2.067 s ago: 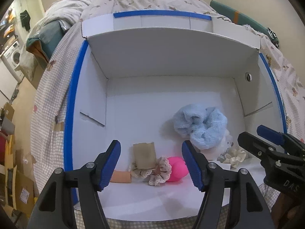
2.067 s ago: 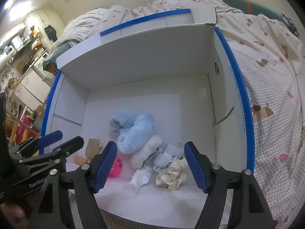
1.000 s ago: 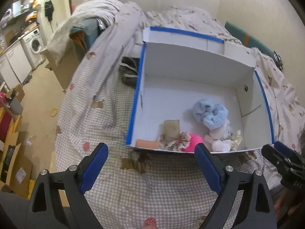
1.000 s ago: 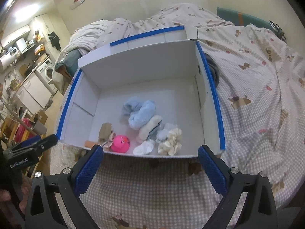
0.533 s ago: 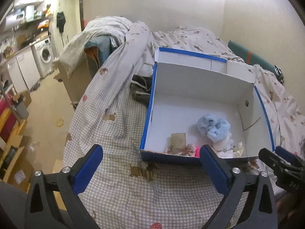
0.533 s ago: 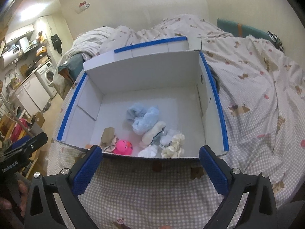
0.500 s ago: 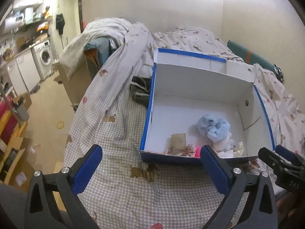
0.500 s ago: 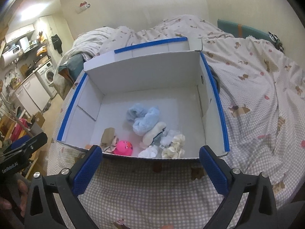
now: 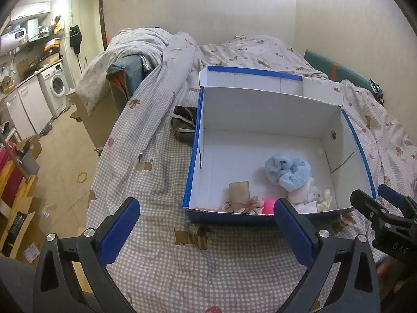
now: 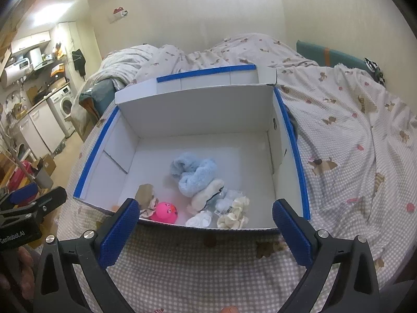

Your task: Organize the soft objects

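A white cardboard box with blue edges (image 9: 194,161) (image 10: 294,140) sits open on the bed. Inside, near its front wall, lie a fluffy light-blue cloth (image 9: 288,170) (image 10: 194,173), a pink ball toy (image 10: 166,211) (image 9: 268,205), a beige pouch with a lace scrunchie (image 9: 238,191) (image 10: 145,195), and white and cream soft items (image 10: 232,212) (image 9: 310,199). My left gripper (image 9: 206,230) is open and empty above the bedspread in front of the box. My right gripper (image 10: 206,230) is open and empty, also in front of the box.
A checked bedspread (image 9: 208,266) covers the bed around the box. A dark garment (image 9: 183,127) lies left of the box. A rumpled duvet (image 9: 146,44) lies behind. To the left are floor, a washing machine (image 9: 56,88) and cardboard boxes (image 9: 15,224).
Both grippers have pulled back and up from inside the box to well in front of it. The objects in the box have not moved.
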`<state>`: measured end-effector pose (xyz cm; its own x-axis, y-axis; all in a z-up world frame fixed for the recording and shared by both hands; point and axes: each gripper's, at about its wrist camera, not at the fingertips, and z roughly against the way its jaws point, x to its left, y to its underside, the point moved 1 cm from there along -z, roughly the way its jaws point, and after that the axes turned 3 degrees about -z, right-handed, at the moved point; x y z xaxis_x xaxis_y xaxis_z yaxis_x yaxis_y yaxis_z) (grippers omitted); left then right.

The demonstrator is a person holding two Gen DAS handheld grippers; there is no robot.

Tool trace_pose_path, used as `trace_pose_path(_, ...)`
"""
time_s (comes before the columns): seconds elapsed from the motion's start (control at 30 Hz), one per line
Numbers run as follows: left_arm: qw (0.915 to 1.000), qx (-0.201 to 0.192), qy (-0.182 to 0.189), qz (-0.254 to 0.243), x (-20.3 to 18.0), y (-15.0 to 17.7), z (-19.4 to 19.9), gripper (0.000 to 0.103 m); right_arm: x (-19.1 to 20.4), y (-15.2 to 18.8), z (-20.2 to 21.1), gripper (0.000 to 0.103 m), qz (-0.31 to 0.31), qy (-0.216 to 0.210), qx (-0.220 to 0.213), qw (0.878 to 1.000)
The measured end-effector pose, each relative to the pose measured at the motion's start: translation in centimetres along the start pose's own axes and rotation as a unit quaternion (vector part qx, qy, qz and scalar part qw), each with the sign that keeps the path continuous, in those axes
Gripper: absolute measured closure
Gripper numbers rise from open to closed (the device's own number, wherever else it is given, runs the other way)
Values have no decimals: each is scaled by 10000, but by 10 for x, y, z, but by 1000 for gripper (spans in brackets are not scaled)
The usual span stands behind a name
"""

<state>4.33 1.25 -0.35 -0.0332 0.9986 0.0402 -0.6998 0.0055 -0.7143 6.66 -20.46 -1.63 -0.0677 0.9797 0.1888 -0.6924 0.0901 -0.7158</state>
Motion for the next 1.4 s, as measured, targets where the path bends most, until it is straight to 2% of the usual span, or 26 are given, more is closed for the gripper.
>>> trace_pose_path(0.4,10000,-25,35,65,2,-1,1,1,1,-1,1,0,27,25,-61,10000)
trace_pose_path(0.77,10000,-41,33,70,0,-2,1,1,-2,-7,8,0,38,35,-299,9995)
trace_pose_path(1.4,10000,-10,25,83,2,0,1,1,-1,-7,6,0,72,62,-301,9995)
